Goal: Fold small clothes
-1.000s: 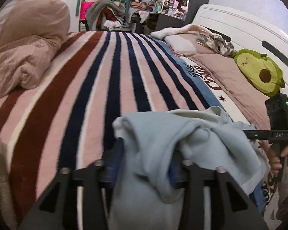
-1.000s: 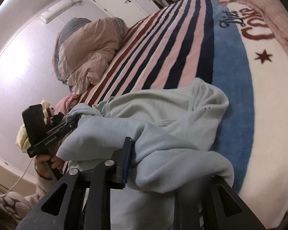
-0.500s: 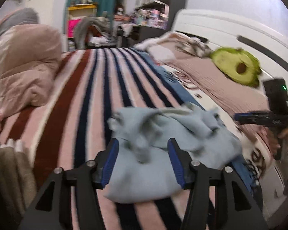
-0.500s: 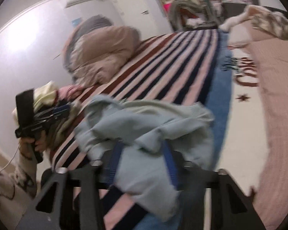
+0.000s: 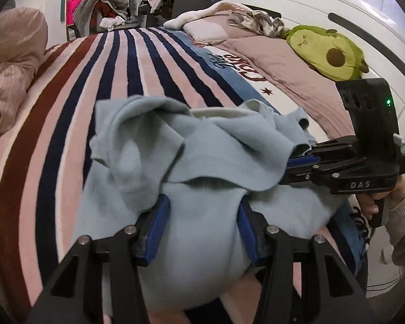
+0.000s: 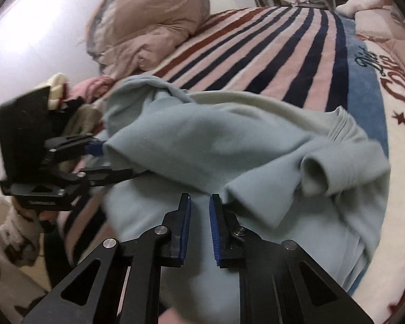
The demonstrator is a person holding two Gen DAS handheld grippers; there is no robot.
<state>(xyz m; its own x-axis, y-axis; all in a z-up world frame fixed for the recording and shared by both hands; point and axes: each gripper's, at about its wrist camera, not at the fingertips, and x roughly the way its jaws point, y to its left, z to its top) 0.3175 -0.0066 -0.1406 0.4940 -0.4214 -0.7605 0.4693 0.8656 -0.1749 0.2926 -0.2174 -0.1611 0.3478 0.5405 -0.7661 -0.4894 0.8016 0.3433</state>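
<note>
Evidently the fold has hardly begun: the pale blue fleece sweatshirt (image 5: 202, 156) lies in a rumpled heap on the striped plush blanket (image 5: 116, 62) covering the bed, one cuffed sleeve (image 6: 318, 172) curled over the body and the ribbed neckline (image 6: 337, 127) turned up on the far side. The left claw (image 5: 199, 216) stands with its blue-padded fingers (image 5: 156, 229) well apart, cloth bulging up between them but not pinched. The right claw (image 6: 199, 224) has its pads drawn nearly together with a narrow gap showing; from its own view nothing is caught in that gap, though in the left view its tips disappear under the edge of the garment, so whether it nips any cloth is uncertain. By my judgement the step in hand is spreading the sweatshirt flat. Next, each claw would need to close on a hem corner or shoulder and draw outward until the sleeves lie free.
</note>
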